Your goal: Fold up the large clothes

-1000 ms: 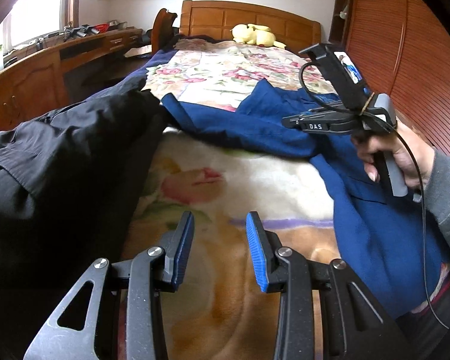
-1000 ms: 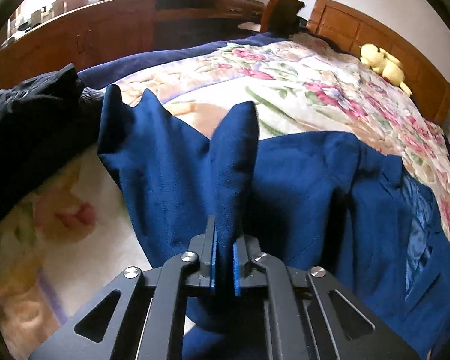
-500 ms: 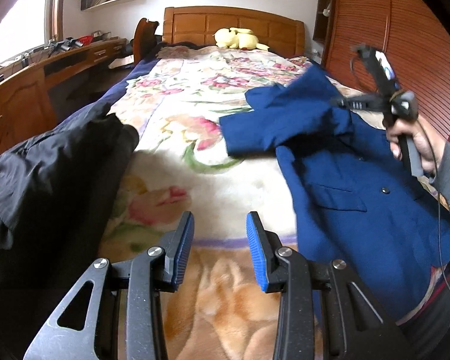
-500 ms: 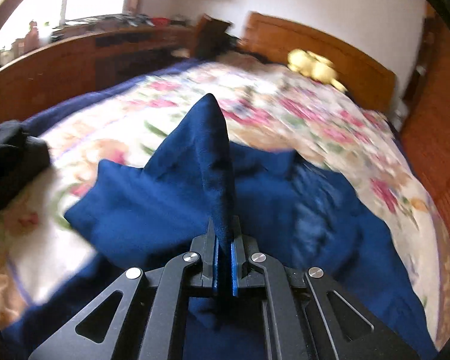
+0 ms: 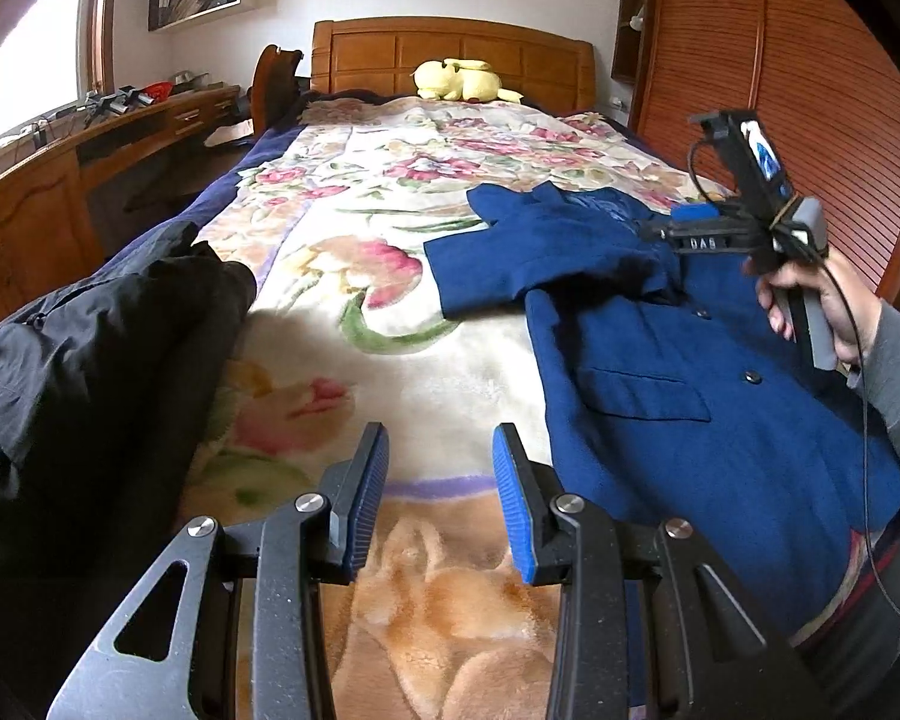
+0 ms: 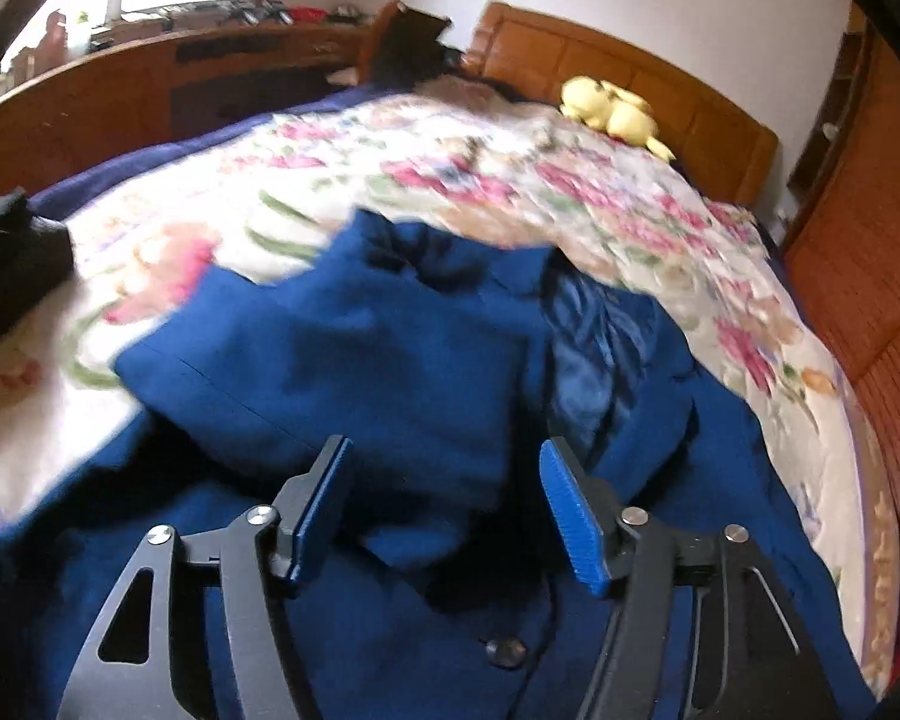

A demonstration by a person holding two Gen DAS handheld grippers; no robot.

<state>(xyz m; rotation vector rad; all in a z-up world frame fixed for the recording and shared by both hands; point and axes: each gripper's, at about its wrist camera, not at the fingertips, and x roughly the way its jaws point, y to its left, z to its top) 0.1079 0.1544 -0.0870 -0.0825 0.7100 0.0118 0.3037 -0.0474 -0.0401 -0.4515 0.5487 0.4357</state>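
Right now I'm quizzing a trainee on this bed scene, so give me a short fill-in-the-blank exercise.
1. The blue jacket lies on a ____ blanket.
2. The plush toy by the headboard is ____.
3. The right gripper has just been opening, with ____ pinched between its pads.

Missing words: floral; yellow; nothing

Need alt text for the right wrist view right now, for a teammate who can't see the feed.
The right gripper hovers with jaws open over a blue jacket lying on a floral blanket, one sleeve folded across its front. A yellow plush toy sits by the wooden headboard.
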